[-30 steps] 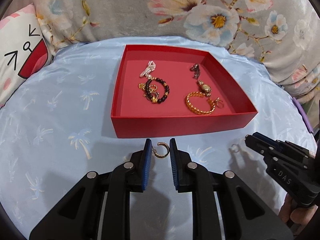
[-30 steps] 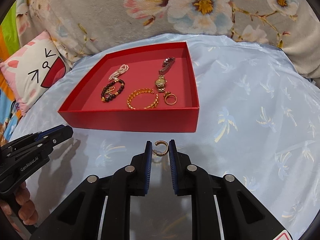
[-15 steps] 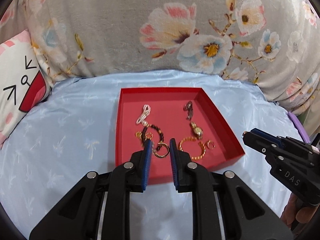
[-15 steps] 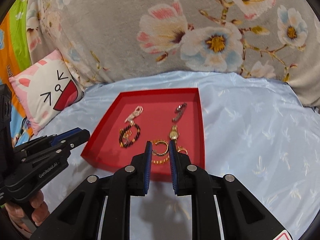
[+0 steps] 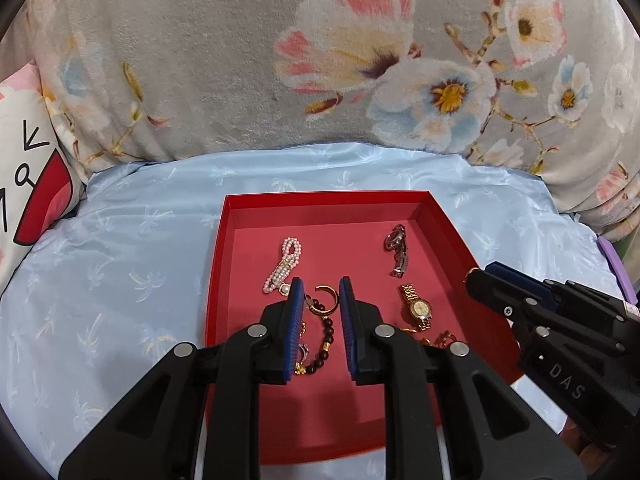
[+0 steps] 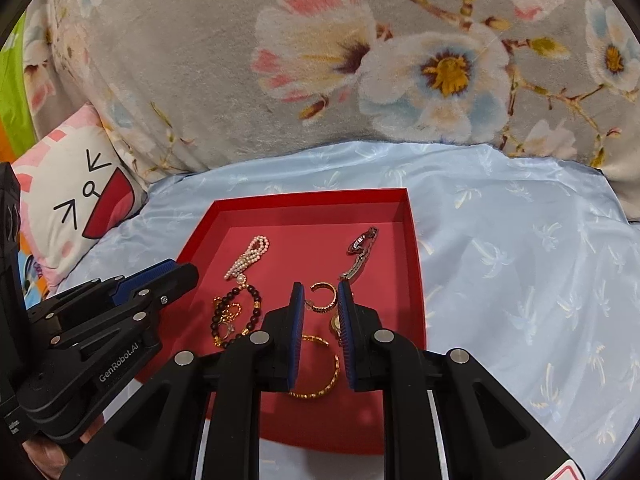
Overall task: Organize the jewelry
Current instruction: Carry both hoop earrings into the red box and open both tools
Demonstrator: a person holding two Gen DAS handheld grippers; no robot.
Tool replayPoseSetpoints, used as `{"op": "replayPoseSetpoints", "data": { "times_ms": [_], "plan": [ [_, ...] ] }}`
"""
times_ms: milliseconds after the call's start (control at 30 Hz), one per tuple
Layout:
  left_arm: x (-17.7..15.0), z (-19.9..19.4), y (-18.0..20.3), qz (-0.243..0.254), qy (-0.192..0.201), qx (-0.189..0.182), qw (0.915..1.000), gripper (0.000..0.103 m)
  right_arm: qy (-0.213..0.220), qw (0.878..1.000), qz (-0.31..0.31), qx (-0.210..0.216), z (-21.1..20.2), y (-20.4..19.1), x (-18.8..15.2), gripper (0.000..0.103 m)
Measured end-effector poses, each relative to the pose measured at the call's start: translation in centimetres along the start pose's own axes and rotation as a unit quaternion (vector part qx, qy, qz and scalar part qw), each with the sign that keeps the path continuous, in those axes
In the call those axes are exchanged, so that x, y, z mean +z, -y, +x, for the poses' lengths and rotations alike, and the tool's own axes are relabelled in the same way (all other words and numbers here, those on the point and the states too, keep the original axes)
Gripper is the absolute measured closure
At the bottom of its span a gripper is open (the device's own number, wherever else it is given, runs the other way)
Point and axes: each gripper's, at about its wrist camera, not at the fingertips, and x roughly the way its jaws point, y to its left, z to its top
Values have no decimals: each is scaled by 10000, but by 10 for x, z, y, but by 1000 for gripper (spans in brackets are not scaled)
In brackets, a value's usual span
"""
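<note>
A pale blue satin bed sheet [image 5: 120, 280] printed with palm trees lies under a grey floral plush blanket [image 5: 240, 80], with a white cartoon-face pillow [image 6: 76, 200] at its left edge. In the middle of the sheet sits a shallow red cardboard tray [image 5: 320, 200].

The sorting looks nearly done. From the tray's left wall to its right lie a white pearl strand [image 5: 286, 264], a dark bead bracelet [image 5: 326, 336], a dark metal watch band [image 5: 396, 250] and a gold wristwatch [image 5: 418, 306], with a twisted gold bangle [image 6: 320, 372] towards the near edge.

The left gripper [image 5: 320, 300] pinches a gold open-hoop earring [image 5: 326, 300] between narrow blue pads, above the tray's left half. The right gripper [image 6: 320, 300] clamps a matching gold earring [image 6: 322, 298] the same way, above the right half. By my reckoning, what is left is to lower and release both.

No loose piece shows on the sheet in view, but the strip nearest the person is hidden behind the black fingers. They also cover part of the bangle and bracelet, and a small gold tangle by the bracelet is too fine to identify.
</note>
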Motion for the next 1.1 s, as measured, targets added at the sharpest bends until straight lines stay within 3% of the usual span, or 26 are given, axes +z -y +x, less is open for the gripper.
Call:
{"op": "replayPoseSetpoints", "data": {
  "times_ms": [433,1100],
  "plan": [
    [-1,29,-4,-34,-89,82,9999,85,-187,9998,-31,-44,37,-4,2,87],
    [-2,43,-4,15,-66,174,9998,85,-314,9991,-197,-184,62,-12,2,87]
  ]
}}
